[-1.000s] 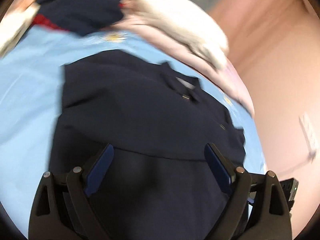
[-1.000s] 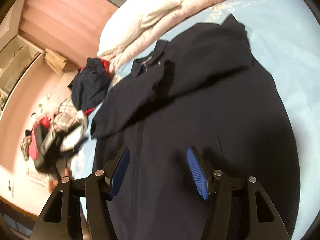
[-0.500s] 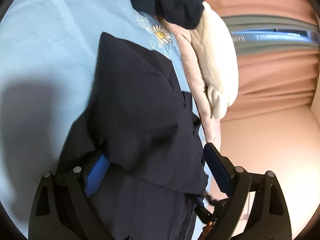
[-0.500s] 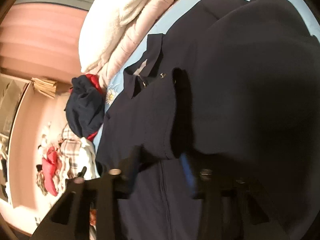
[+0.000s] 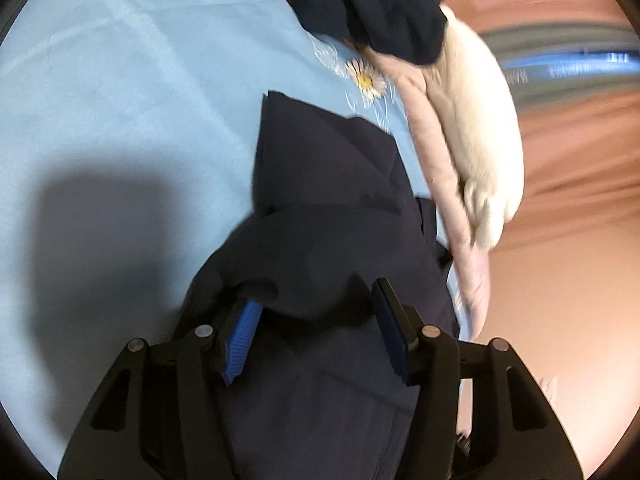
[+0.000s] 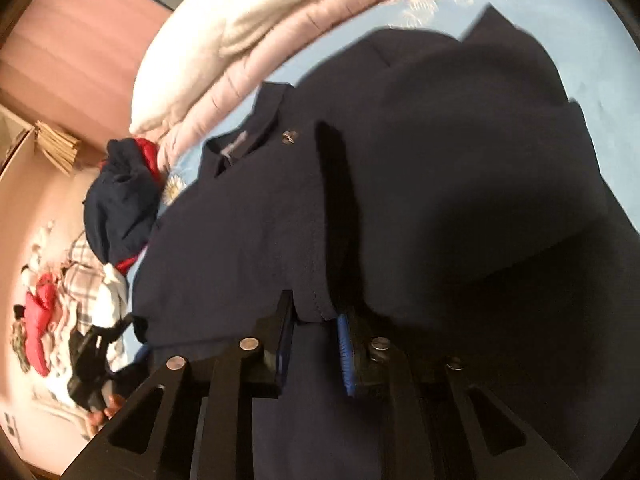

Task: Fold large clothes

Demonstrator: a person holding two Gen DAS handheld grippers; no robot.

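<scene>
- Two views, the left wrist first: the navy garment (image 5: 332,200) lies folded on the light blue sheet (image 5: 132,92), whose left side is bare and shadowed. The left gripper (image 5: 316,312) has just been closing; its jaws stand apart around a raised fold, and whether the pads press it I cannot tell.
- To the right, a pink quilt (image 5: 436,152) and white pillow (image 5: 480,120) line the bed's edge.
- Right wrist: the right gripper (image 6: 314,328) has a hem corner between narrowly parted jaws, just opening. A clothes pile (image 6: 120,208) sits left.
</scene>
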